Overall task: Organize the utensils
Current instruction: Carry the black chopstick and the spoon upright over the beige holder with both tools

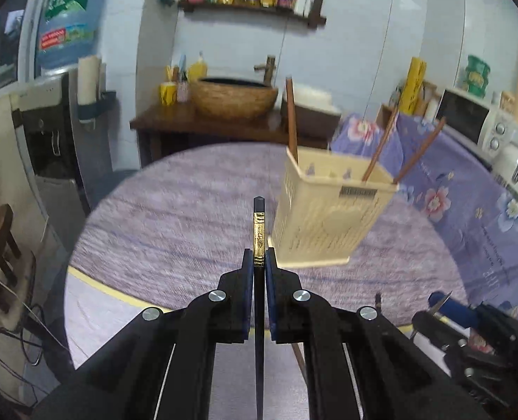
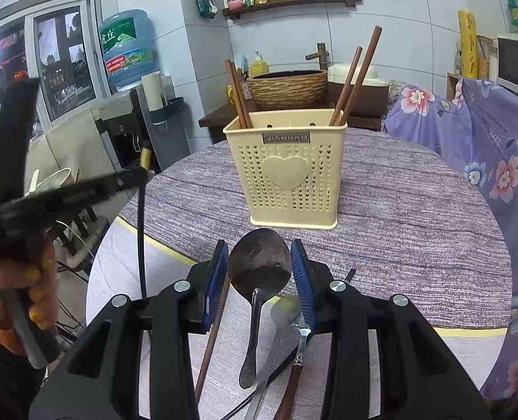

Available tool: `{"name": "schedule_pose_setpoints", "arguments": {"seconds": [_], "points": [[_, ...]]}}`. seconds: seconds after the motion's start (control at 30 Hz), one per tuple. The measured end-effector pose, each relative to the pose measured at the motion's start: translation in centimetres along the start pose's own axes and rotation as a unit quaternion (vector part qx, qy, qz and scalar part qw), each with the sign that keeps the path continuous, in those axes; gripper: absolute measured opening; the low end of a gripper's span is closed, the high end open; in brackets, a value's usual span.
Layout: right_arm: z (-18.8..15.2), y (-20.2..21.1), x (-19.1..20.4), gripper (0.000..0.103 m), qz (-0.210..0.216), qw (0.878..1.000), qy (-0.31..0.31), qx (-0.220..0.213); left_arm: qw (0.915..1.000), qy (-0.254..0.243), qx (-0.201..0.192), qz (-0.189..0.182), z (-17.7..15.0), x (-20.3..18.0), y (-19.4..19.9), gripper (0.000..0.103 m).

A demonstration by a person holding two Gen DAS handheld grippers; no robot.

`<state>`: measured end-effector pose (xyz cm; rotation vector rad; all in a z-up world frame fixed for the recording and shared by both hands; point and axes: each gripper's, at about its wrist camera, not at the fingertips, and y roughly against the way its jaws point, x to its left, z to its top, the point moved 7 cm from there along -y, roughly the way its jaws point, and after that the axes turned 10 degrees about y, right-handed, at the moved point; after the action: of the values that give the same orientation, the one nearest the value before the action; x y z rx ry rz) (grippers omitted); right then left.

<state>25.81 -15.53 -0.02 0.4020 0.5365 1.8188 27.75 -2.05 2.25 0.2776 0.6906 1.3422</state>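
Plastic, cream and perforated with small hearts, the caddy point(image 2: 287, 168) stands upright on my round bench point(image 2: 416, 217), which wears a woven purple cloth with a coarse streaked grain. A raised heart sits on its front wall under a small metal label. Brown wooden chopsticks point(image 2: 353, 80) lean out of its back corners, tips down inside, tops splayed outward.

My left gripper point(image 1: 259, 262) is clenched on a black chopstick point(image 1: 259, 231) with a gold embossed band. Its long axis runs straight forward between the blue-padded fingers point(image 1: 247, 273), the blunt end pointing away from me, just left of the caddy. From the right wrist view I see that gripper point(image 2: 132, 178) raised off the bench's left edge, the stick hanging nearly vertical below it, with the hand point(image 2: 31, 280) gripping the handle.

My right gripper point(image 2: 260, 269) hovers low near the bench's front edge, fingers spread apart and grasping nothing. Beneath them lies a steel spoon point(image 2: 259, 280), bowl toward the caddy, handle toward me. Beside it lie a second metal utensil point(image 2: 276, 343), a wood-handled knife point(image 2: 297, 367) and a brown chopstick point(image 2: 213, 339), all roughly parallel.
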Motion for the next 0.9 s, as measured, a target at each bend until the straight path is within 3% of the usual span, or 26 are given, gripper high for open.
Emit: {"name": "schedule_pose_setpoints", "arguments": {"seconds": [0.17, 0.63, 0.8, 0.9], "points": [[0.7, 0.4, 0.5, 0.038, -0.002, 1.0, 0.007, -0.01, 0.9997, 0.001, -0.023, -0.005, 1.6, -0.1, 1.4, 0.008], [2.3, 0.7, 0.7, 0.038, -0.009, 0.999, 0.032, -0.034, 0.9992, 0.002, -0.032, -0.024, 2.7, -0.5, 2.1, 0.008], [5.7, 1.1, 0.0, 0.038, -0.014, 0.997, 0.045, -0.064, 0.9978, -0.004, -0.051, -0.041, 5.5, -1.7, 3.6, 0.008], [9.5, 1.8, -0.5, 0.038, -0.028, 0.993, 0.062, -0.094, 0.9944, 0.001, -0.068, -0.081, 9.0, -3.5, 5.2, 0.008]]}}
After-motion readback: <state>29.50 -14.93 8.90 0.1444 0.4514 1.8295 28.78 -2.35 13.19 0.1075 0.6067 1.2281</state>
